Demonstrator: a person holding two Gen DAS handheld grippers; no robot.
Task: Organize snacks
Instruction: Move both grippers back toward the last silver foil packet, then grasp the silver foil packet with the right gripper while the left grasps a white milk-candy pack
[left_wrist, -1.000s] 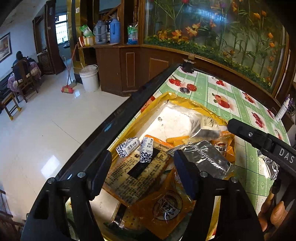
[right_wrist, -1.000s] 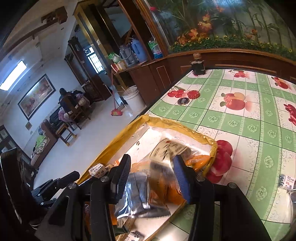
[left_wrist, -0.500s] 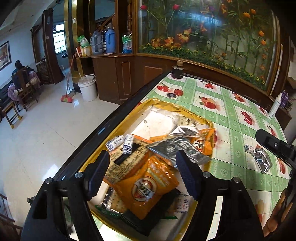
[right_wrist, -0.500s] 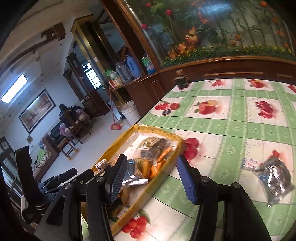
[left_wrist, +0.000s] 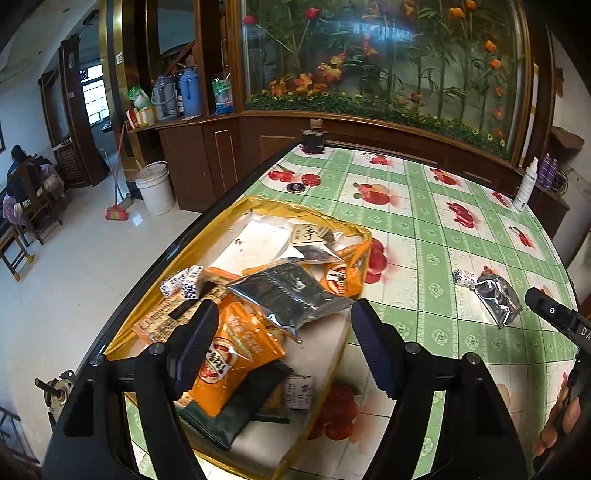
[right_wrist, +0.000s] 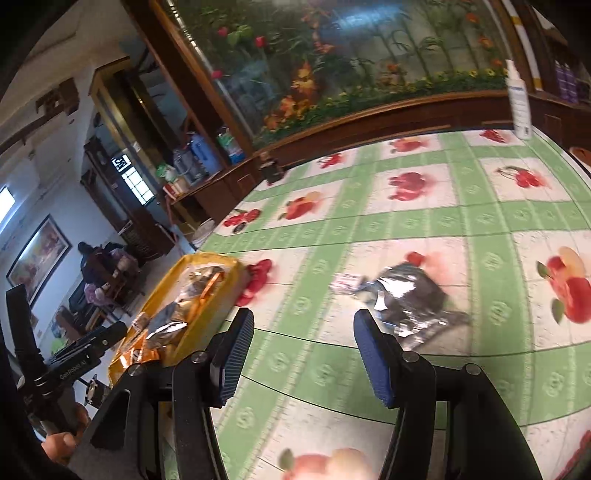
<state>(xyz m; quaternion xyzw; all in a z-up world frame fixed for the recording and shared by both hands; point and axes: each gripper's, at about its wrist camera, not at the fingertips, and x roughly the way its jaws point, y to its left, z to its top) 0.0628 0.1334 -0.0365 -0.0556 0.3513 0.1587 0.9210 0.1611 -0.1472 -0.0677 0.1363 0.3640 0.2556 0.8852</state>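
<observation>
Right gripper (right_wrist: 301, 354) tilts down toward silver packet (right_wrist: 406, 295).

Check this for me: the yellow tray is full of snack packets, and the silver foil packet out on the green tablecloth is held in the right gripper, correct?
Not held. In the right wrist view the right gripper is open and empty, and the silver foil packet lies on the green tablecloth beyond it. The yellow tray does hold snack packets.

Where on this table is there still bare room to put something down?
Plenty: the fruit-print tablecloth lies bare between the yellow tray and the silver packet, and beyond toward the white bottle. The tray itself is crowded with overlapping snack bags.
</observation>
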